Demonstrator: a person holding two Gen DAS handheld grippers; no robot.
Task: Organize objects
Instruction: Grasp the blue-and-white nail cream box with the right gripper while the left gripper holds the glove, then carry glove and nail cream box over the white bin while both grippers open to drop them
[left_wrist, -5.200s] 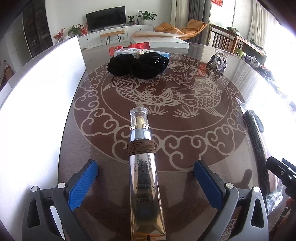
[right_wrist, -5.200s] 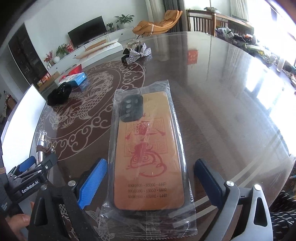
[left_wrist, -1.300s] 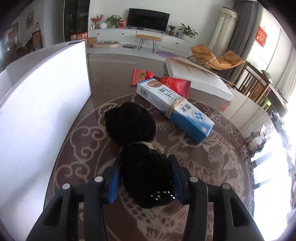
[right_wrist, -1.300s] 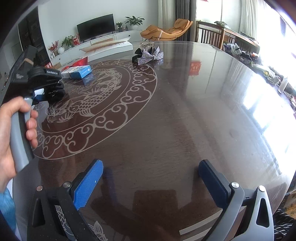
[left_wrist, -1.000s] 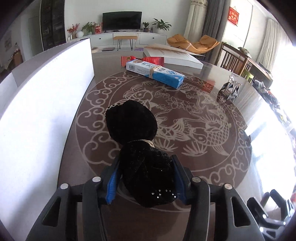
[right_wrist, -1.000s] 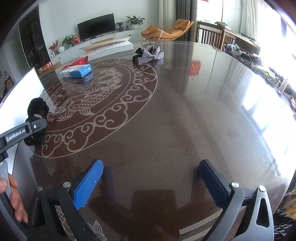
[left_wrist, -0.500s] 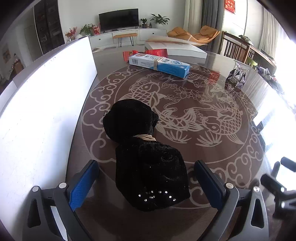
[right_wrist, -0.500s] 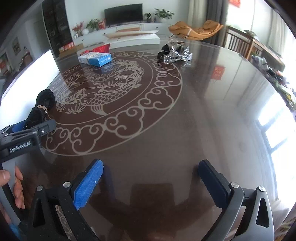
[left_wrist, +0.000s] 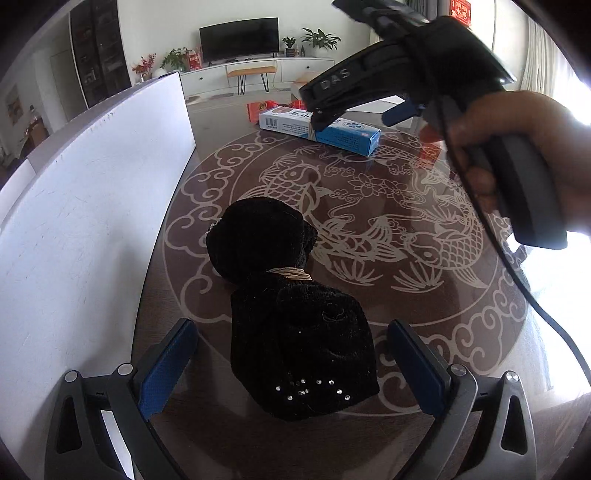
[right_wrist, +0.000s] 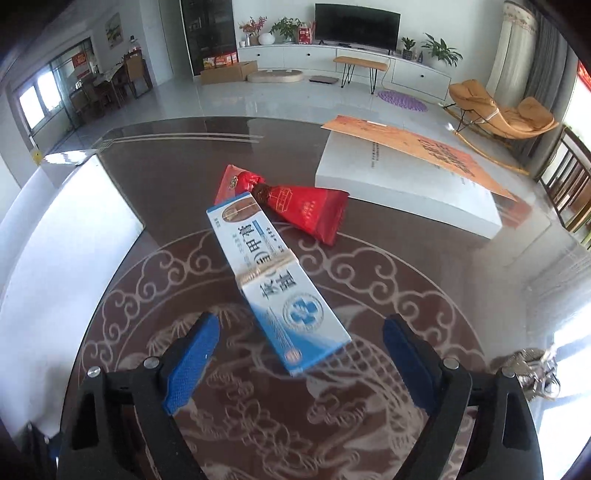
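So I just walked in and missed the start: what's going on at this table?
A person is tidying things on the round table with a handheld gripper in each hand. The left gripper is open, its pads either side of a black velvet pouch lying beside the white board. The right gripper, also open, hangs over the blue and white box, next to a red packet, apparently the next pick.

Right tongs: we see them spread wide above the desk.
Blue box: lies between them, touching neither.
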